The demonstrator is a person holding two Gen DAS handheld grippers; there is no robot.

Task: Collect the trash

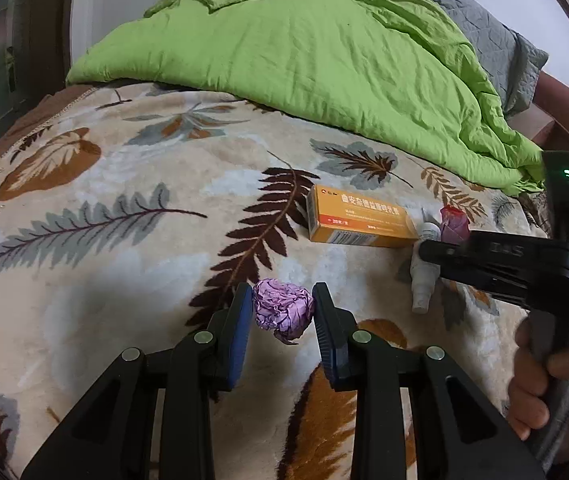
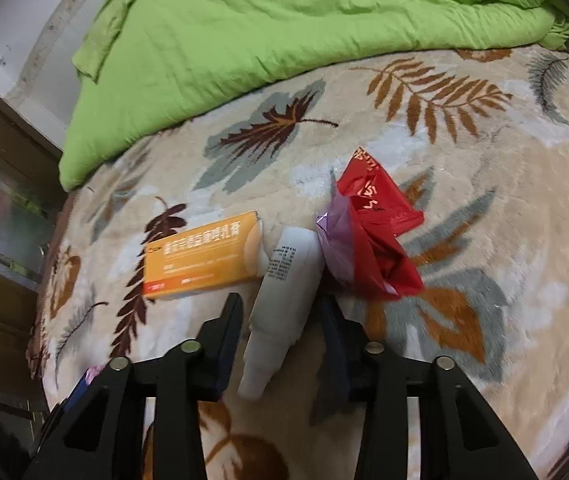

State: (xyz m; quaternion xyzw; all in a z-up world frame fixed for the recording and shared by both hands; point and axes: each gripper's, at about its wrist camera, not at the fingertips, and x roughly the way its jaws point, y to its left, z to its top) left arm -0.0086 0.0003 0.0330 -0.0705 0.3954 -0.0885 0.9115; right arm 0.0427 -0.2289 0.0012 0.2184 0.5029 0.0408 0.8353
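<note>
- Holding the purple foil ball [image 1: 282, 314] in my left gripper [image 1: 283, 312]: jaws clamped on it, pads pressed against both sides, ball lifted off the leaf-print blanket [image 1: 124, 220].
- Right gripper [image 2: 280, 312] is down over the white bottle [image 2: 284, 296]; bottle lies on its side between the jaws, nozzle end toward the camera.
- Right jaws sit apart with a gap on each side of the bottle; pads not pressing it as far as I can see. Right wrist view is blurred there.
- Orange box [image 2: 204, 256] lies flat on the blanket, just left of the bottle, one end touching or nearly touching it.
- Red wrapper [image 2: 380, 232] is crumpled just right of the bottle, with a bit of purple film [image 2: 336, 240] against it.
- From the left wrist view: the right gripper reaches in from the right edge, a hand [image 1: 544, 384] on its grip, fingertips over the bottle beside the box.
- Green duvet [image 1: 304, 48] is bunched at the far side of the bed, grey quilt [image 1: 496, 44] behind it.
</note>
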